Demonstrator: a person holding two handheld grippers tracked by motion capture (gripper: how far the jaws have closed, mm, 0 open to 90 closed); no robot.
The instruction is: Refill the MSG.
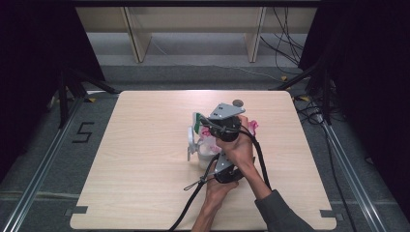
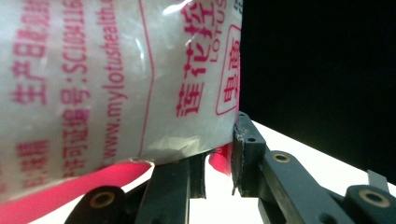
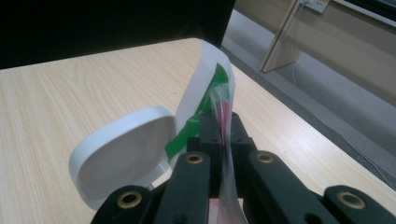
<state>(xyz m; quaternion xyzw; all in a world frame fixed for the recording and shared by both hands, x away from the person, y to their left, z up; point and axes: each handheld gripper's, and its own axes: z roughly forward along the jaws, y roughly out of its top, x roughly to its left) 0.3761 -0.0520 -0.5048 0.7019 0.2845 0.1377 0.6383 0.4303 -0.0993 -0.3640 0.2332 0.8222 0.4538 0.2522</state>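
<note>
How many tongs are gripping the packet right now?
2. The left tongs pinch the packet at its lower edge; the right tongs clamp its thin edge beside the white lid.

Translucent red-printed bag (image 2: 116, 79) — upright, beside white open-lidded container (image 3: 121, 154).

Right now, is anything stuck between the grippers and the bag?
No. Both grippers already pinch the bag itself. The left gripper clamps its pink bottom edge, and the right gripper is shut on a thin edge of it, beside the tub's open white lid. Nothing sits in between.
</note>
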